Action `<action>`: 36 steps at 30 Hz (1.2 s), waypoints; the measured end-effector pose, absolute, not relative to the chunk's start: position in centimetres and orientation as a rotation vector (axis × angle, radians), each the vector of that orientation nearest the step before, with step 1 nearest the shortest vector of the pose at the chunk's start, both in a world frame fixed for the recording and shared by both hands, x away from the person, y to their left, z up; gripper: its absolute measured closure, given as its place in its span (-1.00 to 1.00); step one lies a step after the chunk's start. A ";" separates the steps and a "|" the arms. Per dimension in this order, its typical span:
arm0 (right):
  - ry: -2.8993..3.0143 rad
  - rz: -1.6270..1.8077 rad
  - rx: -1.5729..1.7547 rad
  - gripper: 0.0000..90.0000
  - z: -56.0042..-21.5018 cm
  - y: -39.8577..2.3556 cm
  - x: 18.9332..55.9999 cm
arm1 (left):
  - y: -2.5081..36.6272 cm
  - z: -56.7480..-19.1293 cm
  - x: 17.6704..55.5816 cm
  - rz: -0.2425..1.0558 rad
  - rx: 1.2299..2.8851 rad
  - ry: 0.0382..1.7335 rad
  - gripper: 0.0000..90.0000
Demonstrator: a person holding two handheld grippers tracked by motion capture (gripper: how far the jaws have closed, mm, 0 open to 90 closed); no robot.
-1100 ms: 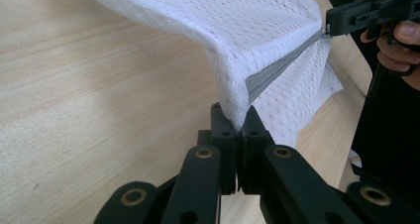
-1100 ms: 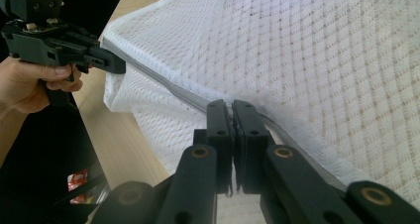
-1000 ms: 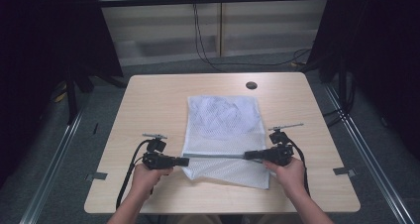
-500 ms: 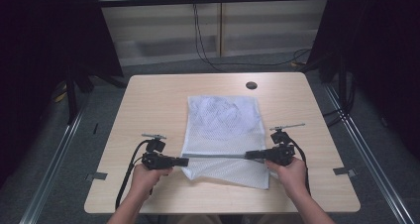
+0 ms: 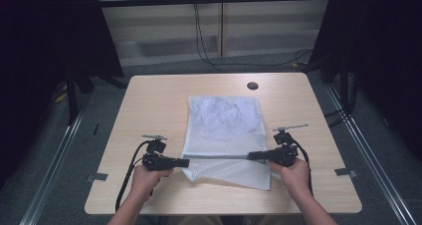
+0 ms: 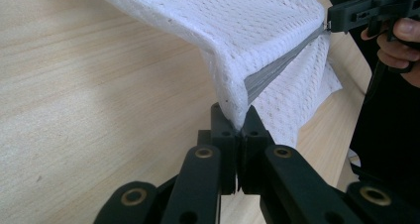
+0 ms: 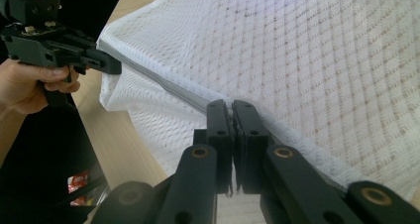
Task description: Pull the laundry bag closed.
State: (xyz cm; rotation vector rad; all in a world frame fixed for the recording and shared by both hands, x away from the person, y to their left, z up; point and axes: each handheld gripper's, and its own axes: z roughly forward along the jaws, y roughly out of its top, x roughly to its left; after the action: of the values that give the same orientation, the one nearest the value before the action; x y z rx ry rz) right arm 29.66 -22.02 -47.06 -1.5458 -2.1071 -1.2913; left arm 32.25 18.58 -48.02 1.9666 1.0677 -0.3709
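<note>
Black jaws of my left gripper are pinched on the white mesh fabric bag at its grey band; my right gripper clamps the band's other end. Compared with a second ago, almost nothing has shifted: the band stays taut between them, lifted just off the pale wooden table. I judge a fold is being held, not yet laid.

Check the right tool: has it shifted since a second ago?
No. In the high view the right tool stays put against the table's right edge, pinching the white mesh bag.
</note>
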 end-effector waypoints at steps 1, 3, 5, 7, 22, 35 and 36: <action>-2.107 -1.291 -1.546 0.94 -47.1 -22.0 29.7 | 18.6 -48.0 32.3 -0.371 1.967 1.068 0.97; -2.111 -1.287 -1.544 0.94 -47.0 -21.9 29.6 | 18.7 -48.1 32.3 -0.373 1.966 1.065 0.97; -2.114 -1.286 -1.542 0.94 -47.1 -21.9 29.6 | 18.6 -48.1 32.3 -0.365 1.961 1.072 0.97; -2.119 -1.277 -1.545 0.94 -47.0 -21.9 29.6 | 18.6 -48.1 32.3 -0.368 1.965 1.068 0.97; -2.140 -1.262 -1.550 0.94 -46.9 -22.4 29.3 | 18.8 -48.1 32.2 -0.372 1.957 1.078 0.97; -2.122 -1.283 -1.553 0.94 -46.9 -22.8 29.3 | 18.9 -48.0 32.3 -0.370 1.959 1.079 0.97; -2.124 -1.283 -1.551 0.94 -46.9 -22.8 29.3 | 18.9 -48.0 32.2 -0.371 1.960 1.079 0.97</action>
State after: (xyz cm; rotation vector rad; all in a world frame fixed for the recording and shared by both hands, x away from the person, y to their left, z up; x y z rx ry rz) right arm 29.27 -22.84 -46.88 -1.5508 -2.1245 -1.2830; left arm 32.25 18.91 -48.03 1.9604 1.0790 -0.3707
